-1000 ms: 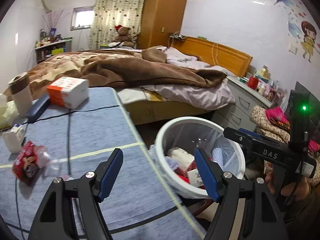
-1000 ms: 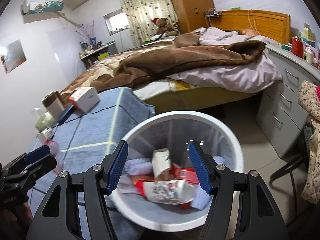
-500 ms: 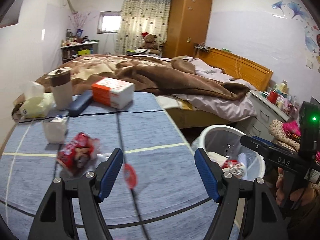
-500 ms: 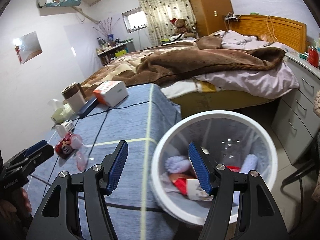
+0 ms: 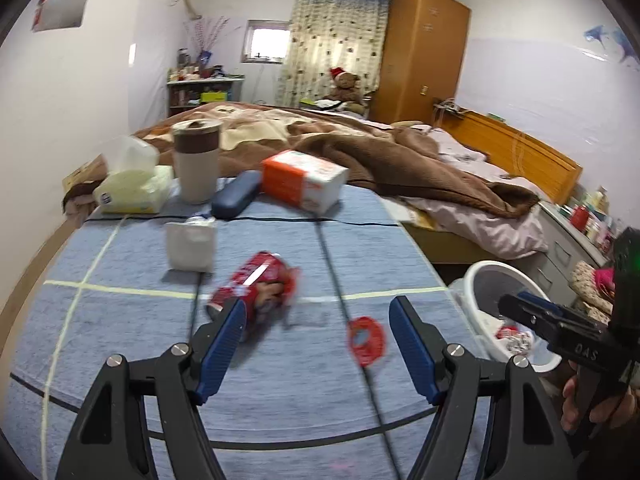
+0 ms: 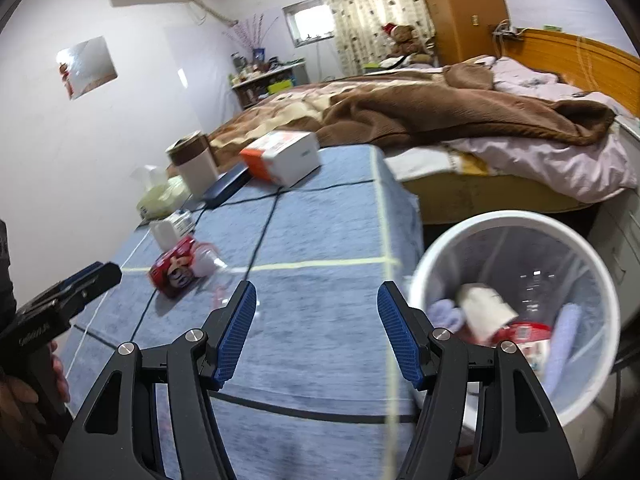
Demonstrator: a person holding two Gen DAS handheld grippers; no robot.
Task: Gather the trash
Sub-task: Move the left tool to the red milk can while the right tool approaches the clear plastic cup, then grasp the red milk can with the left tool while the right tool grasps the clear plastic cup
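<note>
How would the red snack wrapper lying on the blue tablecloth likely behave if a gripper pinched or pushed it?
The red snack wrapper looks crumpled and glossy, so it is probably light, floppy and a little slippery. It would likely crush flat when pinched. Pushed, it would probably slide over the tablecloth rather than roll.

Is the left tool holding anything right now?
No: the left tool is open and empty above the blue tablecloth, with the red snack wrapper lying on the cloth ahead of it.
</note>
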